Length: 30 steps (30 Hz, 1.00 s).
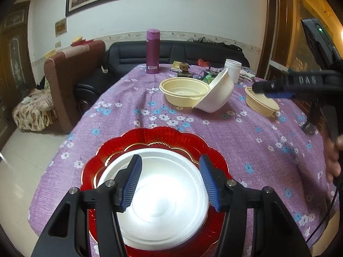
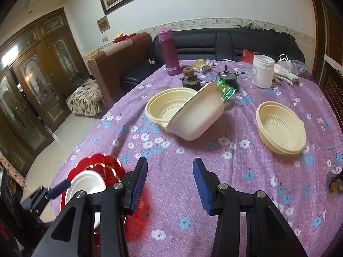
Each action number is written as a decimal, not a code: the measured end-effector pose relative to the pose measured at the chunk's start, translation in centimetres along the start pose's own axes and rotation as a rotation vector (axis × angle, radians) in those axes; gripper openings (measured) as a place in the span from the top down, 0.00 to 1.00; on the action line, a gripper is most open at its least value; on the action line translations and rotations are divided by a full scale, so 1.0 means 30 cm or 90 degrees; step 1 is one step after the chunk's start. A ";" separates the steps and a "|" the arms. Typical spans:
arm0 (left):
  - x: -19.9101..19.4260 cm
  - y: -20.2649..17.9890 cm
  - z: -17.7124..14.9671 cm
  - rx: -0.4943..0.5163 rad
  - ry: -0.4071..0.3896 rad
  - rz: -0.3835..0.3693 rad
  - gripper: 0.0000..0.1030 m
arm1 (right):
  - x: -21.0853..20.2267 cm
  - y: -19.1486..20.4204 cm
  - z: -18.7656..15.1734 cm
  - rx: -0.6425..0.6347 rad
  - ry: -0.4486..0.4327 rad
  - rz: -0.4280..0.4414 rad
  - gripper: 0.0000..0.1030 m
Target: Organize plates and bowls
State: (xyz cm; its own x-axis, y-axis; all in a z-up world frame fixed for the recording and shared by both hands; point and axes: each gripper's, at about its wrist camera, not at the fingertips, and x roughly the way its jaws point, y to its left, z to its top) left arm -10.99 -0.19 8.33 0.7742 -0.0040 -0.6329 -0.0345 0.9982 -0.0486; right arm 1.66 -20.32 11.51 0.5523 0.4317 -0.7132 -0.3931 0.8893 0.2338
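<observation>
At the far end of the surface point(image 2: 246, 171), in the upper middle of both views, stands a purple flask point(image 2: 168, 51), with a small brown spool point(image 2: 188, 72), a green packet point(image 2: 225, 88), a white jar point(image 2: 262, 71) and crumpled white gloves point(image 2: 284, 73) strung out to its right. Beyond the cloth's edge sit a black sofa point(image 2: 225, 40) and a brown chair point(image 2: 120, 53). None of this clutter lies between the jaws and the dishes.

In the centre of the right wrist view a white bowl point(image 2: 197, 115) is tipped on its side, leaning against a cream bowl point(image 2: 167, 105) and touching its rim. A second cream bowl point(image 2: 280, 124) stands upright at centre right, well apart from the pair.

In the left wrist view, the left gripper point(image 1: 170, 181) hovers with its jaws spread wide over a white plate point(image 1: 169, 209), which rests on a red scalloped plate point(image 1: 154, 141) at bottom centre. The blue pads frame the white plate's far half; whether they touch it cannot be told.

The right gripper point(image 2: 170, 184) is also released, its jaws parted and holding nothing, above bare floral cloth at bottom centre of its own view. The stacked plates lie to its lower left, the tipped white bowl straight ahead above the gap, well apart from the pads
</observation>
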 end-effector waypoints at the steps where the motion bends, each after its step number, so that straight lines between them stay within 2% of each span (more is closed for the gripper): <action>1: 0.005 0.003 0.000 -0.001 0.001 0.000 0.46 | 0.001 -0.010 0.015 0.006 0.000 -0.005 0.53; 4: 0.009 0.008 0.001 -0.001 0.000 -0.006 0.46 | 0.014 -0.035 0.063 0.013 -0.001 -0.025 0.46; 9: 0.010 0.020 0.008 -0.001 -0.003 -0.010 0.46 | 0.077 -0.081 0.172 0.045 0.003 -0.053 0.44; 12: 0.007 0.035 0.011 -0.006 -0.007 -0.012 0.46 | 0.133 -0.092 0.237 0.049 0.011 -0.077 0.40; 17: 0.016 0.050 0.013 -0.011 -0.003 -0.014 0.46 | 0.252 -0.127 0.318 0.086 0.037 -0.092 0.39; 22: 0.028 0.045 0.018 -0.008 0.000 -0.020 0.46 | 0.340 -0.147 0.338 0.099 0.059 -0.109 0.40; 28: 0.029 0.031 0.028 -0.004 -0.005 -0.025 0.46 | 0.323 -0.192 0.279 0.073 0.064 -0.164 0.84; 30: 0.027 0.021 0.029 -0.002 -0.006 -0.027 0.46 | 0.299 -0.236 0.243 0.087 0.068 -0.155 0.89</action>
State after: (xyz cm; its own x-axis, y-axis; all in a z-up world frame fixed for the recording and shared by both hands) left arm -9.85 0.48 8.46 0.7806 -0.0460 -0.6234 -0.0032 0.9970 -0.0776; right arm 14.77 -21.65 8.26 0.5355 0.1907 -0.8227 -0.1511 0.9801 0.1288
